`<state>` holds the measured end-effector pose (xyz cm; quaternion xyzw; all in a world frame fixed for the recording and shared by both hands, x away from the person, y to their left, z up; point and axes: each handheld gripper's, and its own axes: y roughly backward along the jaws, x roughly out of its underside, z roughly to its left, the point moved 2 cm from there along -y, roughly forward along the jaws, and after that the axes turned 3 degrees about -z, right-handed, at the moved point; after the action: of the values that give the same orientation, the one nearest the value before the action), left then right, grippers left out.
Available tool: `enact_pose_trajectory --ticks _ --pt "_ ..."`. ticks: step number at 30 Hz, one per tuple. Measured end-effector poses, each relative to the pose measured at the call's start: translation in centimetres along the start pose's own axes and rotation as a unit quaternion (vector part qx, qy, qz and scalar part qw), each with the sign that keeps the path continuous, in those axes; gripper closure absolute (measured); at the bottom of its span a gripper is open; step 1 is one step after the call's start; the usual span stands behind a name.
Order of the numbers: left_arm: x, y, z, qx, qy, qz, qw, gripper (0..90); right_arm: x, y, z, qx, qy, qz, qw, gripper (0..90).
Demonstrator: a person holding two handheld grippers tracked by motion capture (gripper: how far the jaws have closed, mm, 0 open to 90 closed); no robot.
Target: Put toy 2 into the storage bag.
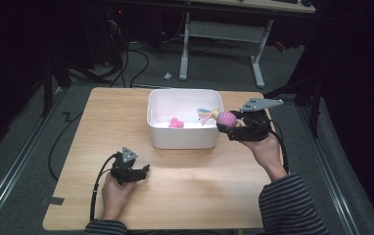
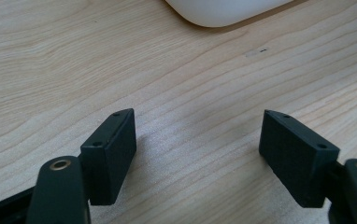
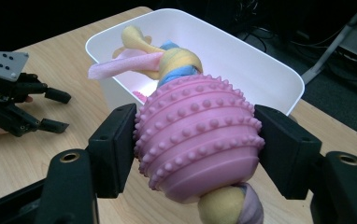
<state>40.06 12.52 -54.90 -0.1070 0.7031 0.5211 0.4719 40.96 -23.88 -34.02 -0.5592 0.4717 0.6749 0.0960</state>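
scene: a light wooden table [image 1: 185, 196] with a white rectangular plastic bin [image 1: 182, 139] toward its far side; a striped sleeve and two hands come in from the near edge.
toy: i have a pink ribbed, studded rubber ball threaded on a yellow, blue and pink twisted rope [image 3: 197, 135], held at the bin's right rim, the rope's knotted far end reaching over the bin's opening.
right gripper [image 3: 195, 154]: its fingers [image 3: 113, 149] are closed part-way onto the ball's two flanks, pressed against the ribs, with rope sticking out above and below the grip.
left gripper [image 2: 197, 149]: it sits low over bare table near the front left, fingers spread wide with nothing between them; a corner of the bin shows just beyond.
in the bin: a small pink lumpy object [image 1: 175, 123] lies on the floor, too small for me to identify.
handling: i judge the toy light and springy; the ball looks soft enough to give under pressure, and the studs should keep it from slipping.
grip point: the ball's middle, where i have it, seems best; the rope ends look limp and would likely swing or sag if taken alone.
risk: the trailing rope could catch on the bin's rim.
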Motion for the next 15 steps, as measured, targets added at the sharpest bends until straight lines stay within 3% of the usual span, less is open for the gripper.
enact_pose_trajectory --ticks 15 --pt "0.0 0.0 0.0 0.001 0.0 0.0 1.0 27.7 -1.6 -2.1 -0.9 0.004 0.002 0.023 0.9997 34.0"
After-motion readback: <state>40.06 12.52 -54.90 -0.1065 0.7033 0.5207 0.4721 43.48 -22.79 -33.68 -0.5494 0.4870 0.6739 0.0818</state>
